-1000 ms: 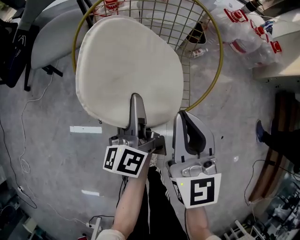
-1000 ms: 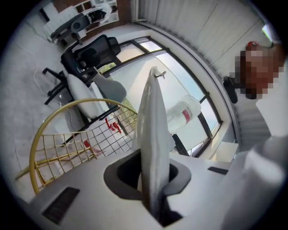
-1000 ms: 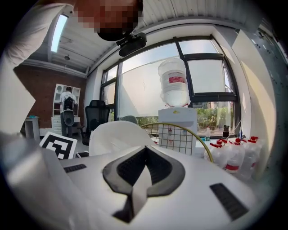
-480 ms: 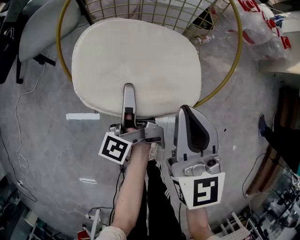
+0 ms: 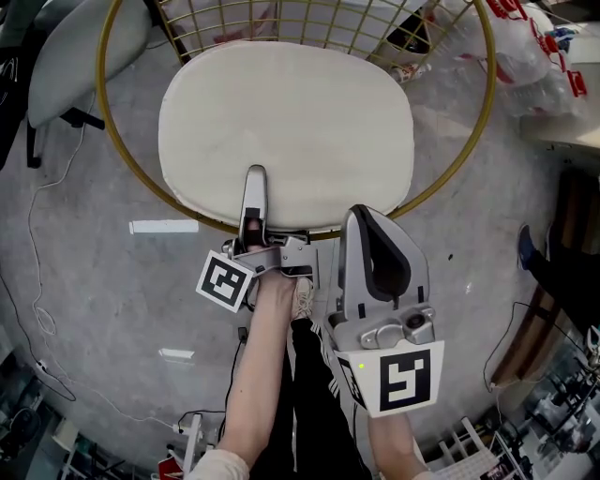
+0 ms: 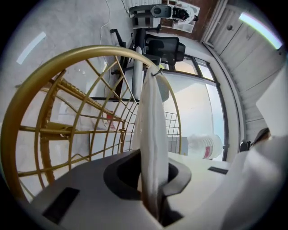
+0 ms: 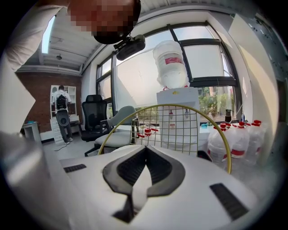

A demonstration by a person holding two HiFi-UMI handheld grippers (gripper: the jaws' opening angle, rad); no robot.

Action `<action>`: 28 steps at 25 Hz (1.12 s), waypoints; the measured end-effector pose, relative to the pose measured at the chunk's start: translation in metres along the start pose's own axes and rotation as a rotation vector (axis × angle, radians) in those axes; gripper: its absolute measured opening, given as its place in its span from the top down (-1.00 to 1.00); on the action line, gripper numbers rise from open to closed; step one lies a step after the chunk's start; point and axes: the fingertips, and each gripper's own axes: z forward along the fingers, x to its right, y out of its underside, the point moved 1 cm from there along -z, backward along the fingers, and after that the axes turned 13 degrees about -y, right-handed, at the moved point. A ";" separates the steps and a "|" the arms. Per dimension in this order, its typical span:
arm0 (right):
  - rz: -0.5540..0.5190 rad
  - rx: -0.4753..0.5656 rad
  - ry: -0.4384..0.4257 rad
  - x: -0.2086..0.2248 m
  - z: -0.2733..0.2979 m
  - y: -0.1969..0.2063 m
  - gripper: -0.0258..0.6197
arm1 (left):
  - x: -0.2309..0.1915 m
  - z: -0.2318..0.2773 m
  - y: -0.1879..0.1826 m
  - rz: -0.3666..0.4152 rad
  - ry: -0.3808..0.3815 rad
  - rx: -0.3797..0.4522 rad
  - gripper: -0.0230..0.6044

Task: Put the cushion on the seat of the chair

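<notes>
Head view, cream oval cushion [image 5: 286, 131], left gripper [image 5: 253, 183] jaws clamping it, right gripper [image 5: 362, 219] jaws together

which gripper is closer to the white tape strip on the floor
Left. The left gripper sits just right of the tape strip; the right gripper is farther right, beyond it.

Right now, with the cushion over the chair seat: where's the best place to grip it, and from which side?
Its near rim, coming in from the person's side. The cushion is a thin, flat pad, so only its edge fits a gripper, and the wire back of the chair blocks the far side. The left gripper is shut on that rim.
</notes>
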 end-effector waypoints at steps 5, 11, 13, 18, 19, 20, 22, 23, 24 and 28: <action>0.010 -0.009 -0.005 0.001 0.005 0.002 0.87 | -0.019 0.002 -0.004 -0.050 -0.042 0.001 0.77; 0.040 -0.023 -0.012 -0.005 0.006 0.012 0.87 | -0.033 0.002 -0.005 -0.076 -0.079 0.004 0.77; 0.052 -0.030 -0.020 -0.008 0.006 0.015 0.87 | -0.037 0.000 -0.005 -0.078 -0.091 0.011 0.77; 0.044 -0.030 -0.026 -0.006 0.003 0.015 0.87 | -0.040 -0.001 -0.002 -0.081 -0.093 0.025 0.77; 0.045 -0.029 -0.024 -0.005 0.003 0.015 0.87 | -0.041 -0.001 -0.001 -0.081 -0.096 0.028 0.77; 0.047 -0.028 -0.023 -0.005 0.002 0.015 0.87 | -0.043 -0.002 -0.001 -0.079 -0.098 0.030 0.77; 0.050 -0.028 -0.019 -0.002 0.001 0.016 0.87 | -0.044 -0.002 -0.001 -0.077 -0.101 0.033 0.77; 0.052 -0.029 -0.016 -0.001 0.001 0.017 0.87 | -0.045 -0.002 0.000 -0.076 -0.101 0.034 0.76; 0.054 -0.031 -0.014 0.001 0.001 0.017 0.87 | -0.045 -0.002 0.000 -0.077 -0.100 0.034 0.76; 0.062 -0.031 -0.013 0.002 0.000 0.019 0.87 | -0.048 -0.001 0.000 -0.084 -0.111 0.034 0.75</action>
